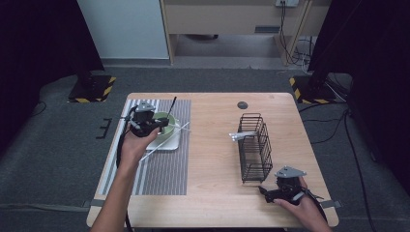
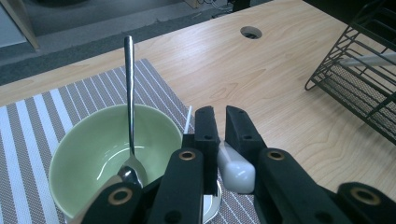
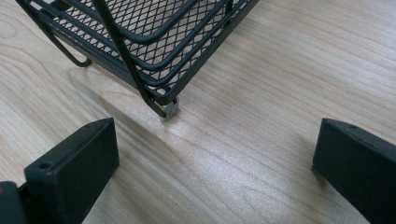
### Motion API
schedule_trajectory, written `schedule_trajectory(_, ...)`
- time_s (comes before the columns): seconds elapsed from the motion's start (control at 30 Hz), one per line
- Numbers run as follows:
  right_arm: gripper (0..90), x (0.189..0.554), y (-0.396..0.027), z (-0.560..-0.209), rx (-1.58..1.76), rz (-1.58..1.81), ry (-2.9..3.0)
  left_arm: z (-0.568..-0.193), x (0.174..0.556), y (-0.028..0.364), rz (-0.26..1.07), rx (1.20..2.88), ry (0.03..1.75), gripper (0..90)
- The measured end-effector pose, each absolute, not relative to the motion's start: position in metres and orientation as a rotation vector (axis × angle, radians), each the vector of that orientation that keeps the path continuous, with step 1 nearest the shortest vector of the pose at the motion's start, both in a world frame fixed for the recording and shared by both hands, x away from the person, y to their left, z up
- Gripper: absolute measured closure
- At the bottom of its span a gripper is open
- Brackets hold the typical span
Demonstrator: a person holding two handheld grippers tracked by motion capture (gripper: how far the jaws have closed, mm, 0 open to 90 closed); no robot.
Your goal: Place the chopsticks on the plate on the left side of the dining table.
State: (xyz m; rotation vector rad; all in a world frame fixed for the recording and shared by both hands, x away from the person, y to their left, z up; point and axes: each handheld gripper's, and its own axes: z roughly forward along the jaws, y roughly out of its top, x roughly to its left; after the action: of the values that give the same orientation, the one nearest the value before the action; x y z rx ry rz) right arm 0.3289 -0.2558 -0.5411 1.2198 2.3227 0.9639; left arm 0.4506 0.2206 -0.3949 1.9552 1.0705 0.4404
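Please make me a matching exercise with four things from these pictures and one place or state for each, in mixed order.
1. spoon
2. left gripper
3. right gripper
4. wire basket

a. jaws wide open above bare wood
b. stands on the table's right part
c. leans in the green bowl
d. shut on a thin white handle

Pairs: 1-c, 2-d, 3-a, 4-b

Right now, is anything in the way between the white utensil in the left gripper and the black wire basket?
Nothing visible. The left gripper is shut on the white utensil, and bare table lies between it and the wire basket. The spoon in the green bowl stands on the side away from the basket.
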Motion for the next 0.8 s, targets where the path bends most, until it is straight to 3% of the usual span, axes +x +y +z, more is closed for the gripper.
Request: schedule_trajectory(0.8,0.3,0.329,-0.256,-0.541,1.215,0.962,2.328,-0.407,0.423,0.223,0.499,2.019,1.037,83.1)
